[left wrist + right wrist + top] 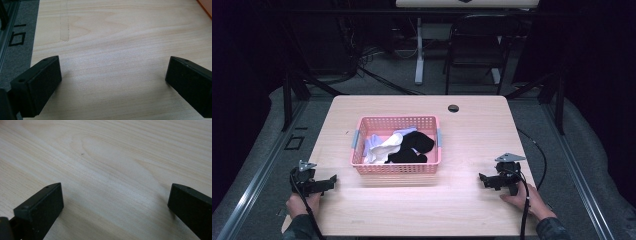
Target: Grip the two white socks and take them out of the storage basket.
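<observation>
Pink basket (362,167) holding socks (404,146), mid-table

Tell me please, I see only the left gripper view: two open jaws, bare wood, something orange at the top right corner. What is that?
Observer: A pink basket in the middle of the table.
Operator: Is something inside?
Observer: White socks and black socks, lying together.
Operator: Where is the other gripper?
Observer: The right gripper rests near the table's right front; its own view shows jaws open over bare wood, holding nothing.
</observation>
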A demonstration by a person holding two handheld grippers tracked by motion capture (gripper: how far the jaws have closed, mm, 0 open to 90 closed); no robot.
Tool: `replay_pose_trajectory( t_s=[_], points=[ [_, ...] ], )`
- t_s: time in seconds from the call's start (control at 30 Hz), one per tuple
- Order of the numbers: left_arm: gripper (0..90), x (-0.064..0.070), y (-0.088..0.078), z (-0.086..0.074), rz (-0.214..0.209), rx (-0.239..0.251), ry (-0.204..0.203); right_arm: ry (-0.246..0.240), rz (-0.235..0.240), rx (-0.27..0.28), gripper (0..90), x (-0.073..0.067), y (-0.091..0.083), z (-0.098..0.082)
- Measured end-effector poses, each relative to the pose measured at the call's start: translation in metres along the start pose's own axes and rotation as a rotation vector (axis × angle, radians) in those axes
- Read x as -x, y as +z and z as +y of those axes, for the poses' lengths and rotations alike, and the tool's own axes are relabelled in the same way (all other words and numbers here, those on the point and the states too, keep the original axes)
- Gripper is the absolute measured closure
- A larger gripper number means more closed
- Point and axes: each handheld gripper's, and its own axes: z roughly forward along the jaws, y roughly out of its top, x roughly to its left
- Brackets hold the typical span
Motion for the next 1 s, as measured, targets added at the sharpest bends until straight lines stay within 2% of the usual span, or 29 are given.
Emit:
replay_pose_trajectory(
  t_s=[0.57, 0.7, 1.0],
  points=[
    [1.0, -0.0003, 0.0009, 0.0010, -0.003, 0.002, 0.000, -0.003, 0.002, -0.004, 0.0, 0.0002, -0.0004, 0.0000],
    [1.2, 0.0056, -0.0012, -0.0005, 0.038, 0.023, 0.037, -0.006, 0.004, -0.002, 0.0, 0.0003, 0.0001, 0.0002],
    [1.0, 0.0039, -0.0014, -0.0001, 0.015, 0.007, 0.025, -0.006, 0.009, 0.000, 0.0, 0.0001, 0.0002, 0.0003]
  ],
)
